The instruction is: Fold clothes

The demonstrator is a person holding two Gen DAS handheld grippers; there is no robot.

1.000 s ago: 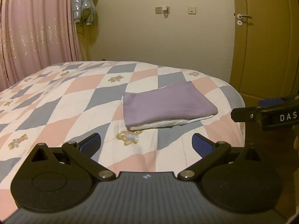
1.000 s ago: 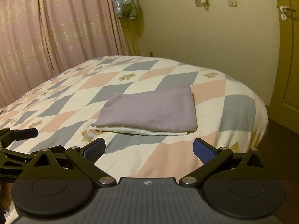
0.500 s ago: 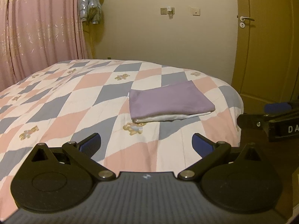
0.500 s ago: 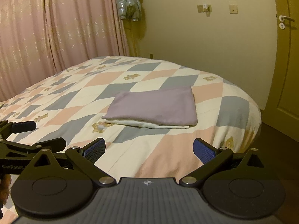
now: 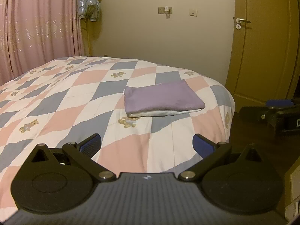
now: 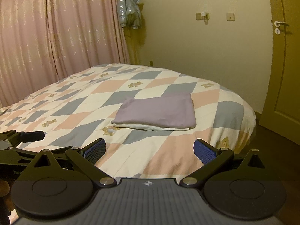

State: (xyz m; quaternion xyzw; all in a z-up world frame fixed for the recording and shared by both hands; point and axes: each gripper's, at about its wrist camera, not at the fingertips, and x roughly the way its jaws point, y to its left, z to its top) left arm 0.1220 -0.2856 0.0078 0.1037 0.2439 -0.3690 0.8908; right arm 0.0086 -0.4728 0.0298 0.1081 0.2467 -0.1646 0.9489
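A folded purple garment point(image 5: 162, 98) lies on top of a folded white one point(image 5: 155, 113) on the bed, near its right end. The stack also shows in the right wrist view point(image 6: 159, 112). My left gripper point(image 5: 147, 144) is open and empty, held back from the bed's near edge, well short of the stack. My right gripper point(image 6: 150, 150) is open and empty, also back from the stack. Each gripper shows at the edge of the other's view: the right one point(image 5: 271, 112) and the left one point(image 6: 20, 140).
The bed point(image 5: 65, 103) has a quilt of pink, grey and white diamonds with small bears. Pink curtains point(image 6: 56, 37) hang at the left. A silver jacket point(image 5: 89, 9) hangs in the corner. A closed door point(image 5: 262, 46) stands at the right, with dark floor below.
Both grippers have drawn back and away from the bed, so the folded stack looks smaller and farther. Both stay open and empty.
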